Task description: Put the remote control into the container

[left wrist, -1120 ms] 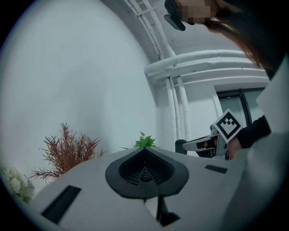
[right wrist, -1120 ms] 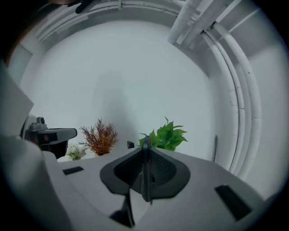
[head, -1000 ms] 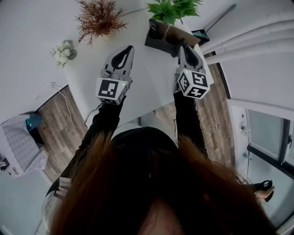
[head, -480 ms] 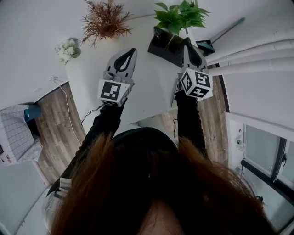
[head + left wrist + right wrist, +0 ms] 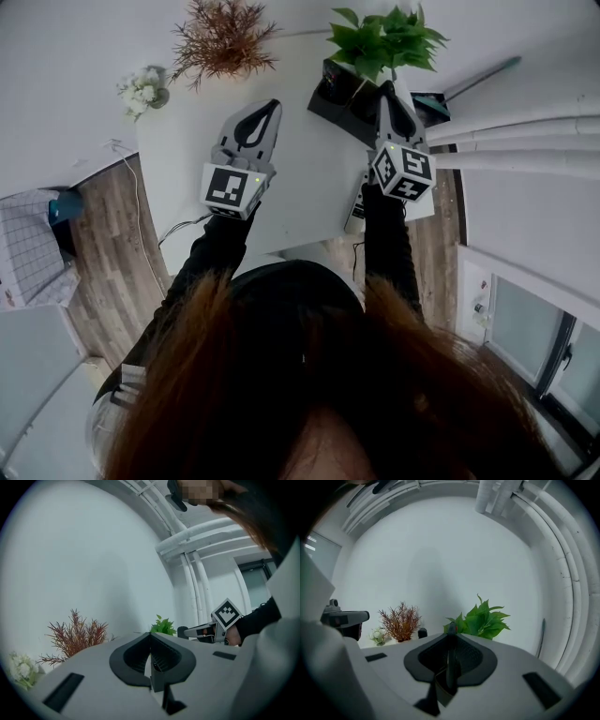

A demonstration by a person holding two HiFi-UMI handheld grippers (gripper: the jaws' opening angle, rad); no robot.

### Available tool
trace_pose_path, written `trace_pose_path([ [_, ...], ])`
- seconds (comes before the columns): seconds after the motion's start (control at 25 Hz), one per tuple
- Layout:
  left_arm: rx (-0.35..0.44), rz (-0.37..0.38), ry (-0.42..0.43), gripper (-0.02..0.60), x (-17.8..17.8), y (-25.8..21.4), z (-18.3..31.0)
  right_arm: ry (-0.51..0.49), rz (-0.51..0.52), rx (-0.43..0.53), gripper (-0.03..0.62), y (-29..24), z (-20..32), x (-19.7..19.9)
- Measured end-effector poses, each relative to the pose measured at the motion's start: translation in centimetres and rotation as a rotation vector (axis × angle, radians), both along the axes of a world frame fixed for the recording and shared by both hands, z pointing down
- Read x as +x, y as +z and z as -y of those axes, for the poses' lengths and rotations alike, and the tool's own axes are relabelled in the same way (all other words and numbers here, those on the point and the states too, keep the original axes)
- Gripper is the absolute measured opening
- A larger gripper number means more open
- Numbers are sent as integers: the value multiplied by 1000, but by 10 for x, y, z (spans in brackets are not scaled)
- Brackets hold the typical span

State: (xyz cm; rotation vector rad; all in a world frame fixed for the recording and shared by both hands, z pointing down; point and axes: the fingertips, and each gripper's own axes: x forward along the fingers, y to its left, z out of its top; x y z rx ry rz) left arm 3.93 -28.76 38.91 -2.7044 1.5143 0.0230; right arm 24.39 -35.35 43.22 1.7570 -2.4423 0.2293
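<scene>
The remote control [image 5: 451, 660] sits edge-on in the right tongs [image 5: 386, 94], which are closed on it, with a red spot showing at its far end. These tongs reach over the white table [image 5: 309, 178] to the dark container [image 5: 330, 98] beside the green plant [image 5: 389, 37]. The left tongs [image 5: 265, 111] are fully closed and empty, held over the table near a dried reddish plant [image 5: 225, 37].

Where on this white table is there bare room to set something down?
Bare tabletop between the left gripper and the right gripper, down to the near edge. Crowded along the far side: white flowers, reddish dried plant, green plant, dark container.
</scene>
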Motion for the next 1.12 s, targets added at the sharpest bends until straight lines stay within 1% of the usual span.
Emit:
trace_pose_path([
  [0.16, -11, 3, -11, 9, 4, 7, 3, -16, 5, -24, 60, 15, 2, 0],
  [0.68, -25, 24, -5, 9, 19, 15, 6, -36, 13, -109, 60, 57, 3, -1],
  [0.88, -31, 25, -10, 9, 19, 16, 6, -34, 13, -136, 61, 71, 2, 0],
  [1.04, -32, 25, -16, 9, 17, 16, 7, -24, 27, -142, 61, 75, 3, 2],
  [1.12, -32, 25, -19, 9, 16, 16, 7, -28, 18, -143, 61, 75, 3, 1],
])
